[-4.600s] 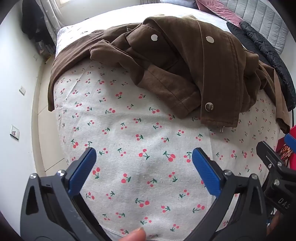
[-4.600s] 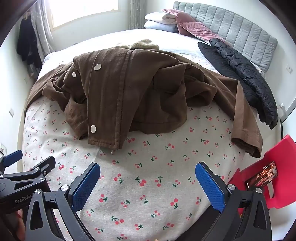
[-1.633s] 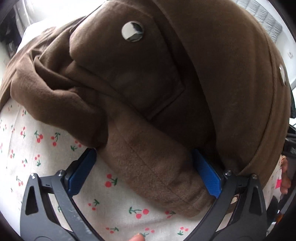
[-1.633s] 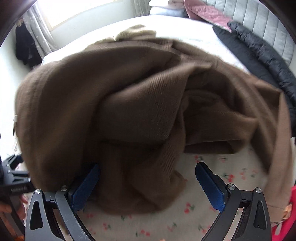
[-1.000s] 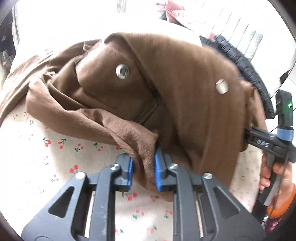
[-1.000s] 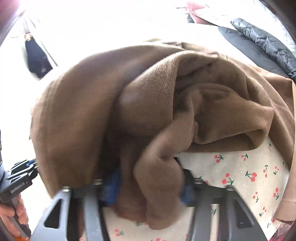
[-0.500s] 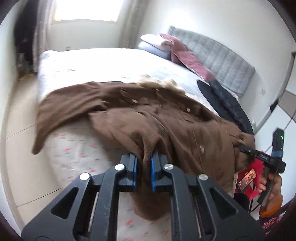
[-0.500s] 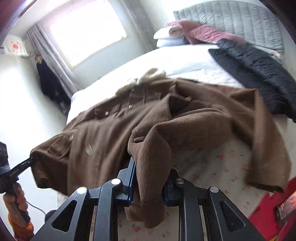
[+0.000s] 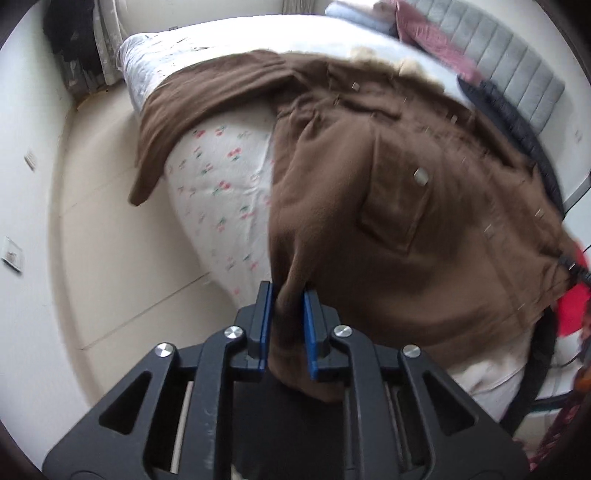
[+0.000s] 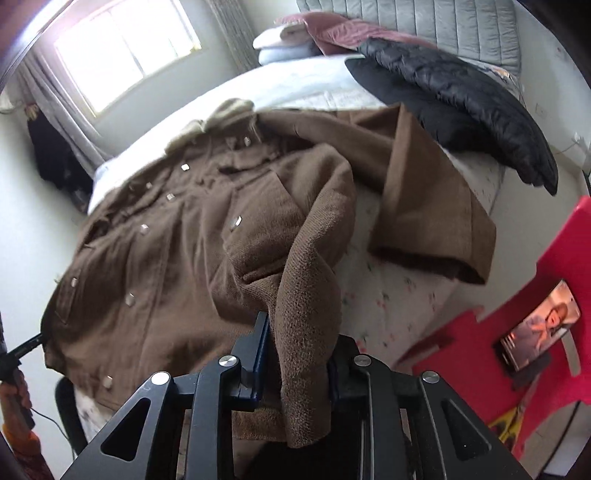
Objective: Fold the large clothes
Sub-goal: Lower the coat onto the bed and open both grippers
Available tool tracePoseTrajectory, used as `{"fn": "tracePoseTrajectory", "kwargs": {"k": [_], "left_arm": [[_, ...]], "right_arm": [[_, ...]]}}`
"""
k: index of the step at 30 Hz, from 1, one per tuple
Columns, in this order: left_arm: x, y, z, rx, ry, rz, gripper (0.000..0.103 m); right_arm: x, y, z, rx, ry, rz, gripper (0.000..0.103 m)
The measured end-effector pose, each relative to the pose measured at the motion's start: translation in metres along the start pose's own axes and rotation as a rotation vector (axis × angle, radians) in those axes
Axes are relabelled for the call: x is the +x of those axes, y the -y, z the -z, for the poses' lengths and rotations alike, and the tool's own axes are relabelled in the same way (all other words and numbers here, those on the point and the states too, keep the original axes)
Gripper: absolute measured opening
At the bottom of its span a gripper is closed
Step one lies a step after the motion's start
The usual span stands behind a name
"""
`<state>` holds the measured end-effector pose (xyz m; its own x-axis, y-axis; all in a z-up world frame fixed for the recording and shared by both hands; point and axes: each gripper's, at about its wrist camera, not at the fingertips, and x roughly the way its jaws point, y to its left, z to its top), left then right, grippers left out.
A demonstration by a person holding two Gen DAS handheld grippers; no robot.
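Brown coat (image 9: 424, 229) hem pinched in left claw (image 9: 287, 325), right claw (image 10: 295, 354).

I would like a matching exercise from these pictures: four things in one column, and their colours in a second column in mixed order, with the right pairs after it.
Things:
1. coat
2. puffer jacket
3. headboard
4. chair

Colours:
A. grey
B. red
C. brown
D. black

Pairs: 1-C, 2-D, 3-A, 4-B
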<state>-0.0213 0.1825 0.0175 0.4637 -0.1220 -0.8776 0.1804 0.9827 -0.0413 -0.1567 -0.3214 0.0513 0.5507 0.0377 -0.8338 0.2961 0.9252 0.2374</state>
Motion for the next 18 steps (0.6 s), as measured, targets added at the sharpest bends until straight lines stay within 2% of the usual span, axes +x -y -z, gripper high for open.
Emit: {"fn": "tracePoseTrajectory", "kwargs": {"k": [2,3,4,5,6,8,11,15,18], "left_arm": [[-0.005,-0.003,0.005,0.035,0.003,-0.09,0.023],[-0.009,-0.007,0.005,0.033,0.016,-0.109,0.034],[-0.015,-0.011,0.004,0.021,0.034,-0.114,0.055],[-0.023,-0.017,0.002,-0.006,0.066,-0.105,0.066],[-0.03,-0.021,0.001,-0.028,0.094,-0.09,0.082],[-0.041,-0.027,-0.005,-0.066,0.153,-0.031,0.085],[-0.039,-0.03,-0.024,-0.075,0.168,0.032,0.086],[-0.021,-0.024,-0.059,-0.078,0.166,-0.012,0.089],[-0.004,-0.022,-0.083,-0.067,0.143,-0.026,0.09]], "right_arm": [[0.0,0.002,0.0,0.005,-0.009,0.033,0.041],[-0.004,0.001,-0.002,0.0,0.0,0.061,0.045],[-0.009,-0.002,-0.003,-0.008,0.013,0.077,0.051],[-0.017,-0.004,-0.002,-0.02,0.036,0.099,0.055],[-0.027,-0.008,-0.004,-0.032,0.068,0.123,0.056],[-0.044,-0.016,-0.009,-0.04,0.129,0.142,0.066],[-0.057,-0.037,-0.025,-0.058,0.207,0.101,0.08],[-0.042,-0.079,-0.043,-0.154,0.203,0.053,0.081],[-0.014,-0.109,-0.051,-0.228,0.157,0.039,0.081]]}}
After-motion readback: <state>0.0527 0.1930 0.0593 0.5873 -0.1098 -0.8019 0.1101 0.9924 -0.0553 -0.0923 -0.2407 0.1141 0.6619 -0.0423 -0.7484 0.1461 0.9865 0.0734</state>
